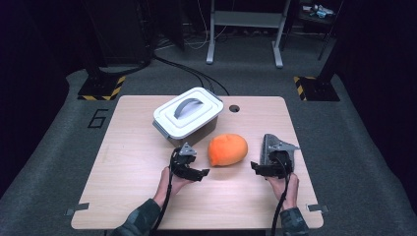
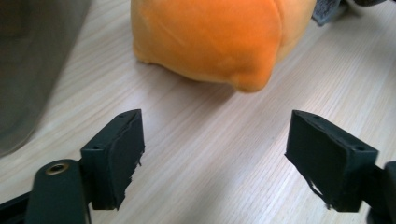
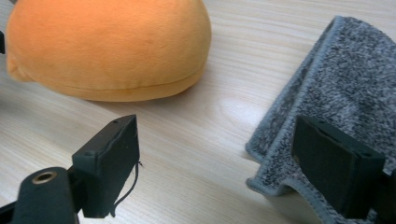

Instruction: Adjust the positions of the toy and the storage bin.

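Orange plush cushion [image 1: 227, 149] sits mid-table, just in front of the lidded grey storage box [image 1: 187, 116]; my left claw [image 1: 195, 173] gapes empty beside it, my right claw [image 1: 260, 167] spreads wide over a folded grey cloth [image 3: 336, 93], likely to grasp it.

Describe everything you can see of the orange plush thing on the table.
The orange plush is a rounded, egg-like soft toy of velvety fabric with a seam running round its lower edge. It lies on its side on the wooden table, between the two tools, just in front of the lidded box. Neither tool touches it.
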Demonstrator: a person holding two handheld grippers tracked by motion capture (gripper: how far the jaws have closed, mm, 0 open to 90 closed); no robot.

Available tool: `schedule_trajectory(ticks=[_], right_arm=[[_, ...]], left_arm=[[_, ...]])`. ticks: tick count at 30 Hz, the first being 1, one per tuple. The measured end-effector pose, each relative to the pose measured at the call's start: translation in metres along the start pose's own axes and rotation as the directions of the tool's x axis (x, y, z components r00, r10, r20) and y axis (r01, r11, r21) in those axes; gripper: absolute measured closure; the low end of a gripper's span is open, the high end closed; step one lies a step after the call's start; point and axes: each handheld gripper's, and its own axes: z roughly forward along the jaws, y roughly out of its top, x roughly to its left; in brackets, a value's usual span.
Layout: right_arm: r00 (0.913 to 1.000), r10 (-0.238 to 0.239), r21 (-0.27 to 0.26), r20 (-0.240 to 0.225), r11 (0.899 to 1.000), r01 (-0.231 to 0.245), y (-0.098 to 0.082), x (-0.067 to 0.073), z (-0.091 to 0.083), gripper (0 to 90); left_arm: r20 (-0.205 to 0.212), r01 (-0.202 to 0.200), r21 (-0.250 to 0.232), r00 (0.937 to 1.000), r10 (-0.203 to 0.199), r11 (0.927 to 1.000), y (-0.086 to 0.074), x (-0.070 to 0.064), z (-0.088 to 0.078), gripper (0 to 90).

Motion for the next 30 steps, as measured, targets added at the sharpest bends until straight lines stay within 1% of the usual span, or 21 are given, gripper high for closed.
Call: schedule_trajectory(ticks=[1, 2, 3, 5, 6, 7, 9, 10, 11, 13, 16, 17, 19, 20, 22, 24, 25, 26, 27, 28, 30], right_arm=[[0.9999, 0.011, 0.002, -0.001, 1.0, -0.011, 0.001, 0.002, 0.0, 14.8], [1.0, -0.003, 0.002, -0.003, 1.0, 0.003, 0.001, 0.003, 0.0, 14.6], [1.0, 0.001, 0.003, -0.006, 1.0, -0.001, 0.002, 0.005, 0.0, 14.5], [0.9999, -0.005, 0.008, -0.009, 1.0, 0.005, 0.003, 0.007, 0.001, 14.2], [0.9998, -0.013, 0.006, -0.015, 1.0, 0.013, 0.004, 0.008, 0.002, 14.1], [0.9998, -0.01, 0.01, -0.017, 1.0, 0.011, 0.004, 0.01, 0.003, 13.8], [0.9995, -0.025, 0.009, -0.021, 1.0, 0.026, 0.005, 0.011, 0.004, 12.9], [0.9995, -0.016, 0.011, -0.027, 1.0, 0.017, 0.006, 0.013, 0.005, 12.5], [0.9994, -0.019, 0.014, -0.029, 1.0, 0.019, 0.007, 0.013, 0.005, 12.0], [0.9992, -0.024, 0.014, -0.033, 1.0, 0.024, 0.008, 0.015, 0.005, 11.5], [0.999, -0.014, 0.017, -0.043, 1.0, 0.014, 0.011, 0.019, 0.007, 9.7], [0.9985, -0.03, 0.017, -0.045, 0.999, 0.031, 0.012, 0.019, 0.008, 9.2], [0.9979, -0.042, 0.016, -0.049, 0.999, 0.043, 0.014, 0.021, 0.01, 8.4], [0.9975, -0.048, 0.015, -0.052, 0.999, 0.049, 0.015, 0.022, 0.01, 7.8], [0.9977, -0.033, 0.029, -0.06, 0.999, 0.034, 0.019, 0.026, 0.012, 6.5], [0.9971, -0.038, 0.028, -0.067, 0.999, 0.04, 0.021, 0.028, 0.014, 4.9], [0.9962, -0.047, 0.018, -0.074, 0.999, 0.048, 0.023, 0.029, 0.016, 3.8], [0.9965, -0.042, 0.029, -0.073, 0.999, 0.045, 0.024, 0.031, 0.017, 3.0], [0.9957, -0.053, 0.029, -0.076, 0.998, 0.055, 0.026, 0.031, 0.018, 2.4], [0.9951, -0.06, 0.026, -0.078, 0.998, 0.062, 0.027, 0.032, 0.02, 1.9], [0.994, -0.068, 0.024, -0.085, 0.997, 0.07, 0.03, 0.034, 0.022, 1.3]], left_arm=[[-0.008, 0.001, 0.005, 1.0, -0.001, 1.0, -0.002, 0.0, -0.001, 17.1], [-0.01, -0.011, 0.012, 0.9999, 0.011, 0.9999, -0.003, 0.0, -0.002, 16.2], [-0.012, -0.018, 0.019, 0.9998, 0.018, 0.9996, -0.005, 0.001, -0.003, 15.5], [-0.026, -0.018, 0.021, 0.9995, 0.018, 0.9996, -0.009, 0.001, -0.005, 14.8], [-0.026, -0.014, 0.024, 0.9996, 0.015, 0.9996, -0.011, 0.001, -0.006, 14.4], [-0.031, -0.013, 0.026, 0.9994, 0.014, 0.9996, -0.013, 0.002, -0.007, 13.8], [-0.045, -0.012, 0.035, 0.9989, 0.013, 0.9993, -0.017, 0.003, -0.009, 12.1], [-0.046, -0.008, 0.034, 0.9989, 0.01, 0.9994, -0.02, 0.003, -0.01, 11.1], [-0.052, -0.009, 0.036, 0.9986, 0.01, 0.9993, -0.022, 0.004, -0.011, 10.6], [-0.065, -0.004, 0.044, 0.9979, 0.007, 0.999, -0.026, 0.006, -0.013, 8.5], [-0.09, 0.002, 0.045, 0.9959, 0.002, 0.999, -0.032, 0.008, -0.018, 5.4], [-0.092, 0.004, 0.048, 0.9957, 0.0, 0.9988, -0.034, 0.009, -0.019, 4.6], [-0.117, 0.005, 0.049, 0.9931, 0.001, 0.9988, -0.037, 0.011, -0.022, 2.6], [-0.12, 0.009, 0.05, 0.9927, -0.003, 0.9987, -0.039, 0.013, -0.024, 1.5], [-0.127, 0.025, 0.048, 0.9917, -0.019, 0.9985, -0.043, 0.016, -0.026, 0.0], [-0.13, 0.03, 0.051, 0.9912, -0.023, 0.9982, -0.047, 0.019, -0.028, 0.0], [-0.132, 0.033, 0.053, 0.9909, -0.026, 0.998, -0.049, 0.02, -0.028, 0.0], [-0.13, 0.041, 0.054, 0.991, -0.034, 0.9977, -0.05, 0.021, -0.029, 0.0], [-0.136, 0.043, 0.054, 0.9901, -0.035, 0.9976, -0.052, 0.023, -0.03, 0.0], [-0.145, 0.034, 0.058, 0.9891, -0.026, 0.9977, -0.054, 0.024, -0.032, 0.0], [-0.154, 0.046, 0.054, 0.9874, -0.037, 0.9975, -0.058, 0.027, -0.034, 0.0]])
